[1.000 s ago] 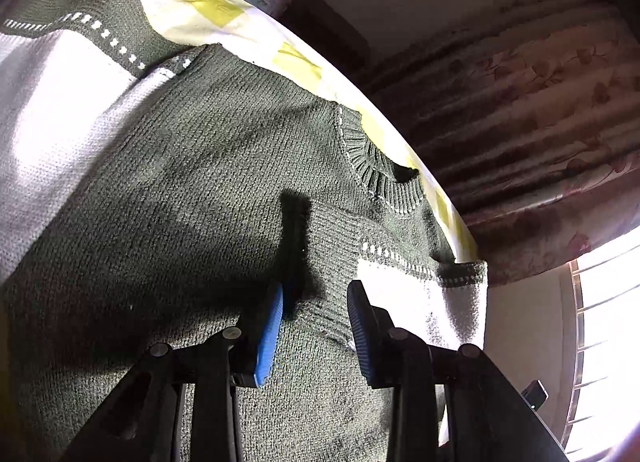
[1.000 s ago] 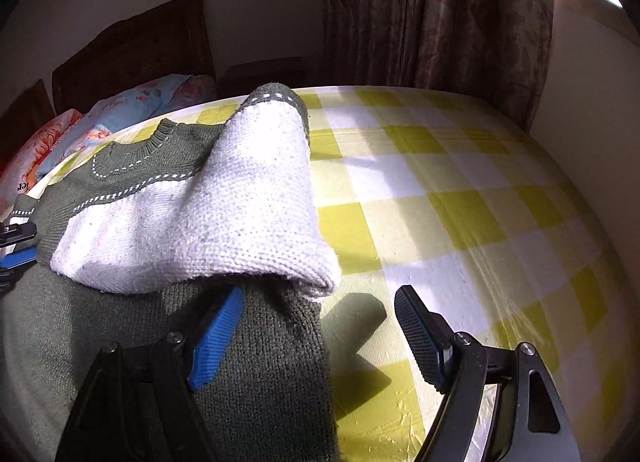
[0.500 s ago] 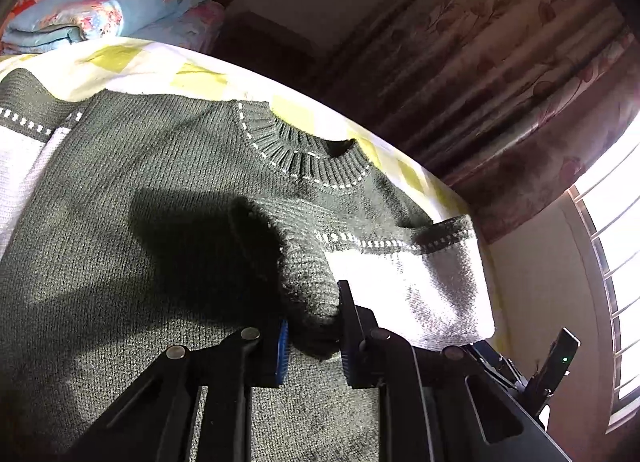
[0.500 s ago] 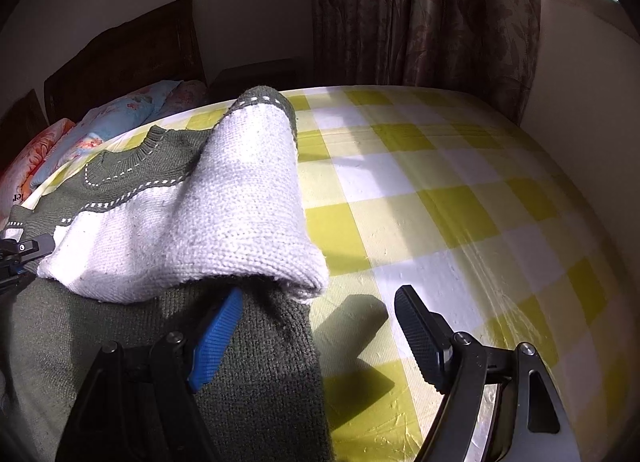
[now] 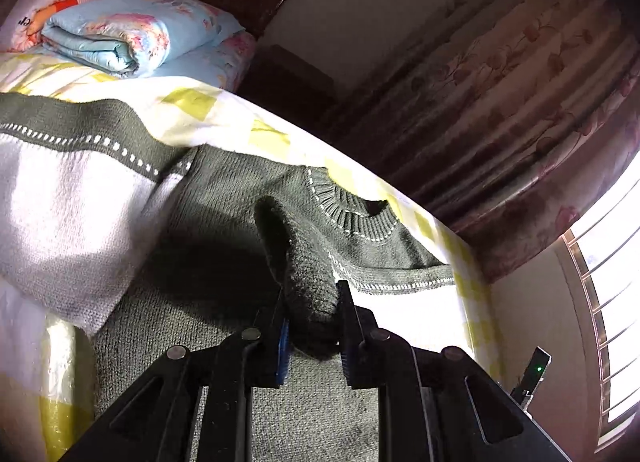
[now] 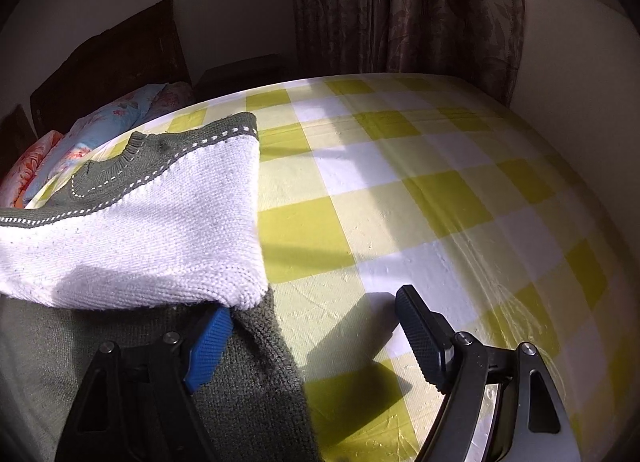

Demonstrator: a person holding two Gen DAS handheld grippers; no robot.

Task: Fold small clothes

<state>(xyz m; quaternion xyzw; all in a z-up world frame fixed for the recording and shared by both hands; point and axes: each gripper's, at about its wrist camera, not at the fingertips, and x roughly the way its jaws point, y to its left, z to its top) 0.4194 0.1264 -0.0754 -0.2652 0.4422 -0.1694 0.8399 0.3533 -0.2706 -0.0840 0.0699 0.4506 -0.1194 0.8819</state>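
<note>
A dark green and white knit sweater lies flat on the bed, its ribbed collar toward the far edge. My left gripper is shut on the dark green cuff of one sleeve and holds it raised off the sweater's body. That sleeve's white part lies folded across the chest in the right wrist view. My right gripper is open, its blue pad over the sweater's side edge, the black one over the sheet. The other sleeve is spread out to the left.
The bed carries a yellow and white checked sheet. Folded floral quilts sit by the dark headboard. A patterned curtain and a bright window stand past the bed's far side.
The left gripper's jaws closed on the sleeve cuff and lifted it off the sweater, and its view tilted up toward the headboard. The right gripper stayed where it was, still open.
</note>
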